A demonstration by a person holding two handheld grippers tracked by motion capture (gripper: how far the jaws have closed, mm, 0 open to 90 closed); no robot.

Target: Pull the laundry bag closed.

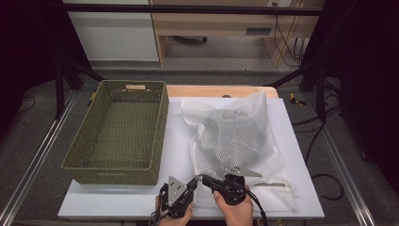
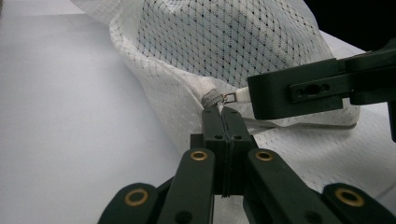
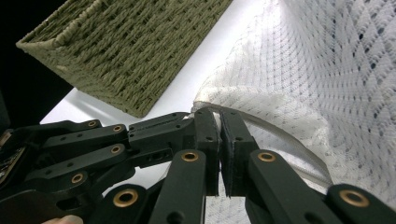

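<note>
Mesh bag (image 1: 235, 141): white net laundry bag lying flat on the white board (image 1: 117, 200), right of centre, with a dark grey bundle (image 1: 230, 134) visible through the mesh. Its near left corner lies at the two grippers.

Bag corner, left gripper view: a grey zipper end (image 2: 211, 98) with a small metal pull ring (image 2: 229, 97) sits at the corner of the mesh bag (image 2: 224, 42), directly above the left gripper's tips.

Left gripper (image 1: 192, 182): jaws fully closed, tips pinching the grey zipper end at the bag's corner. In its own view the left gripper (image 2: 221, 112) points up at the bag from the near side.

Right gripper (image 1: 201, 178): jaws closed, reaching in from the right across the bag's near edge. In the left gripper view its tip (image 2: 254, 95) clamps a white tab (image 2: 242, 94) attached to the pull ring. In its own view the right gripper (image 3: 219, 114) sits at the bag's hem, tip to tip with the left gripper.

Gripper spacing: tips just beside each other at the same corner.

Basket (image 1: 117, 129): green woven, rectangular, left of the bag, well apart from both grippers.

Hands: both at the near table edge.
</note>
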